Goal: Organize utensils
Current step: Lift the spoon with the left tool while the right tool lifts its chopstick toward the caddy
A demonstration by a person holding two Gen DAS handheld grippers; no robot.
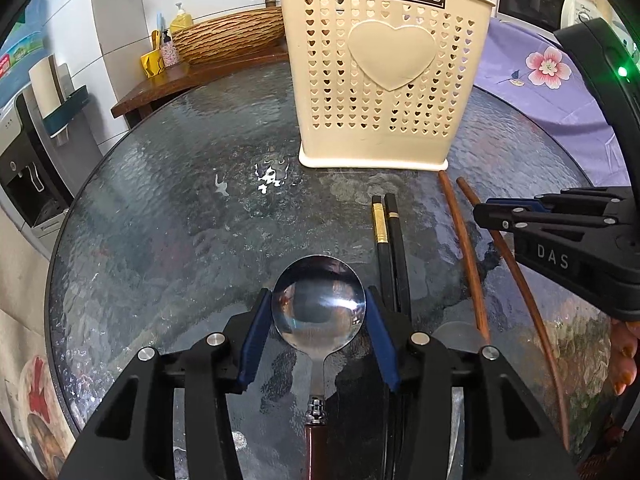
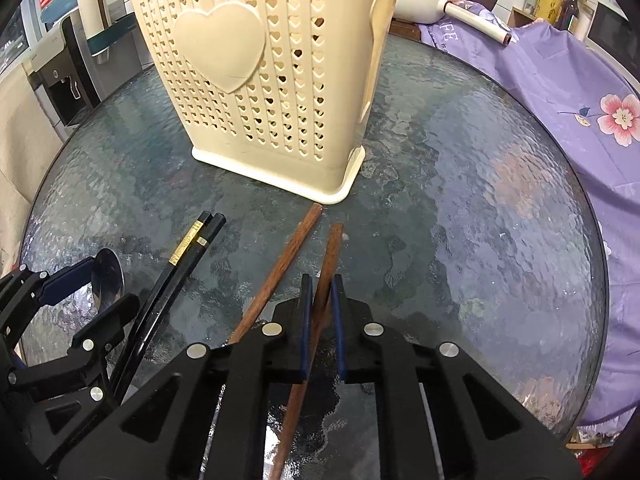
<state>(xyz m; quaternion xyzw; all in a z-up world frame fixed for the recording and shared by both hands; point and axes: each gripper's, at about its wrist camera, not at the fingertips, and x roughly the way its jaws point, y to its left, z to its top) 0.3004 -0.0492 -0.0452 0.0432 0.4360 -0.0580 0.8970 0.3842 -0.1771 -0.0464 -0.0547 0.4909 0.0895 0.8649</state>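
Observation:
A cream heart-pattern utensil holder (image 1: 374, 80) stands on the round glass table (image 1: 180, 200); it also shows in the right wrist view (image 2: 260, 80). My left gripper (image 1: 318, 304) has its blue pads against both sides of a steel spoon's bowl (image 1: 318, 300), which lies on the glass. Two black chopsticks (image 1: 390, 248) lie just right of it. My right gripper (image 2: 320, 292) is closed on a brown wooden chopstick (image 2: 326, 272). The second brown chopstick (image 2: 280, 272) lies to its left on the glass. The black chopsticks (image 2: 180, 256) and the spoon (image 2: 106, 276) show at the left.
A purple floral cloth (image 2: 580, 100) covers something at the table's right edge. A wooden shelf with a woven basket (image 1: 228, 36) and bottles stands behind the table. A water dispenser (image 1: 24, 152) stands at the left. The right gripper's body (image 1: 560, 232) reaches in over the brown chopsticks.

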